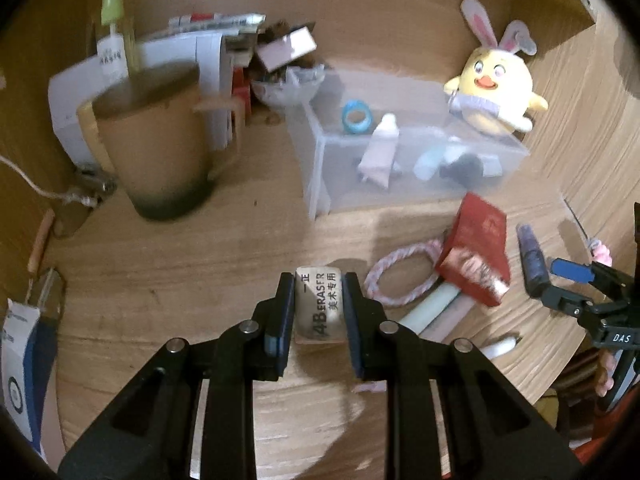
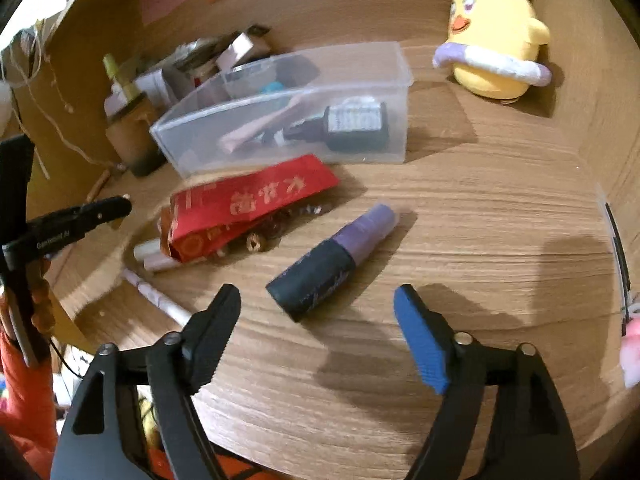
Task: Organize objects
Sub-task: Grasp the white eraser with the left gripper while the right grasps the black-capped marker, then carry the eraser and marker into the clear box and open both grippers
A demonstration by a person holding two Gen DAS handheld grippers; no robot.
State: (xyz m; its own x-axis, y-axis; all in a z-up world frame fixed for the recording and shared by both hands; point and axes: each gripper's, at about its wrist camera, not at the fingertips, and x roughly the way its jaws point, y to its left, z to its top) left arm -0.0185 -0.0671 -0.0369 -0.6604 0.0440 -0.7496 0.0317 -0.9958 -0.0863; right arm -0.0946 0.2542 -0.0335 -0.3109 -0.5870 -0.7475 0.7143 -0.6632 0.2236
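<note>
My left gripper (image 1: 319,282) is shut on a tan 4B eraser (image 1: 320,304) and holds it above the wooden desk (image 1: 180,272). A clear plastic bin (image 1: 320,160) stands beyond it, holding a tube (image 1: 380,148), a blue tape ring (image 1: 357,117) and a dark bottle (image 2: 352,126). My right gripper (image 2: 318,300) is open and empty, just short of a purple-and-black spray bottle (image 2: 332,260) lying on the desk. The right gripper also shows at the right edge of the left wrist view (image 1: 560,280). A red packet (image 2: 248,204) lies left of the bottle.
A brown mug (image 1: 160,148) stands at left before white boxes (image 1: 68,100) and a spray bottle (image 1: 112,20). A yellow plush chick (image 2: 496,36) sits at back right. A pink rope ring (image 1: 400,276), white tubes (image 1: 436,308) and a pen (image 2: 156,300) lie near the red packet.
</note>
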